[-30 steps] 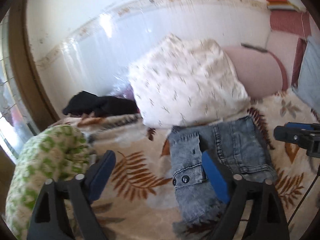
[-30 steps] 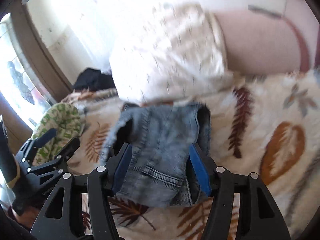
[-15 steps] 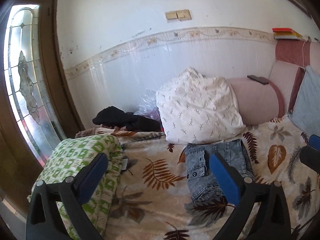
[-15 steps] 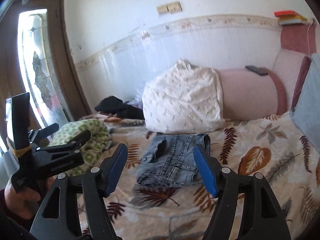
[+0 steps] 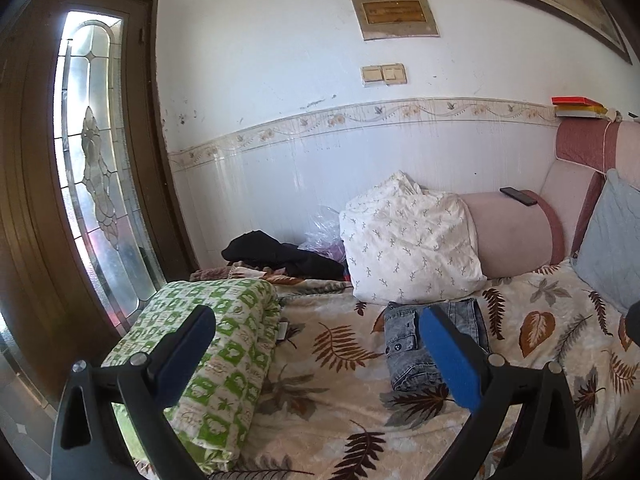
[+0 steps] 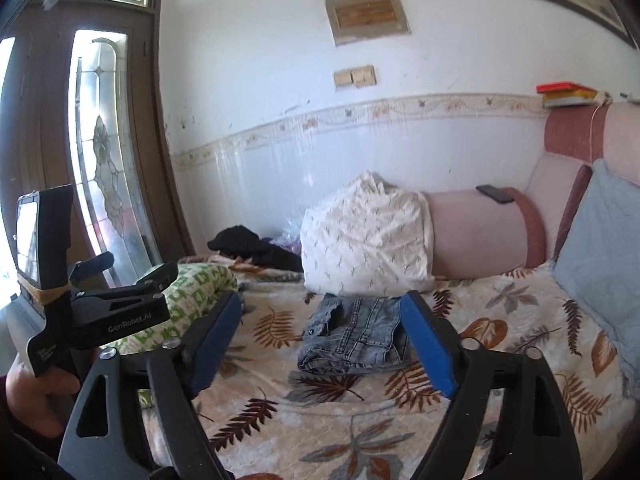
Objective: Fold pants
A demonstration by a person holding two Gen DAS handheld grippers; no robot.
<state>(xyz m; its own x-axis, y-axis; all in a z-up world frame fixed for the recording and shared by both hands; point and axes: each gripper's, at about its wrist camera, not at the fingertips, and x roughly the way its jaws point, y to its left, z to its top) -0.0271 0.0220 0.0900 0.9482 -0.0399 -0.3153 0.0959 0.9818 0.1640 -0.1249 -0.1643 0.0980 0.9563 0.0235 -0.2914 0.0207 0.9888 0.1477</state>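
The pants (image 6: 354,336) lie out in front of both claws, on the leaf blanket (image 6: 320,420), already folded into a small thick pile. They sit right against the white pillow (image 6: 366,240) behind them. The right claw (image 6: 320,344) is wide open and holds nothing; the pants show up in the gap between its two blue pads, but farther off, not touching. The left claw (image 5: 316,344) is wide open too and holds nothing. From it, the pants are ahead and toward its right pad, partly hidden behind that pad. The green blanket roll (image 5: 208,360) is under and ahead of its left pad. The pants are jeans, so I think they are a bit heavy and thick, but still floppy. They will bend and sag if picked up by one corner, and the layers could slide open. The cloth looks rough, so it should not slip out of the pads. If they need one more fold, a good place to grab would be the near edge, one claw at each corner, pinching all the layers together. The pocket flap with the two buttons makes a lumpy spot, so grab beside it.
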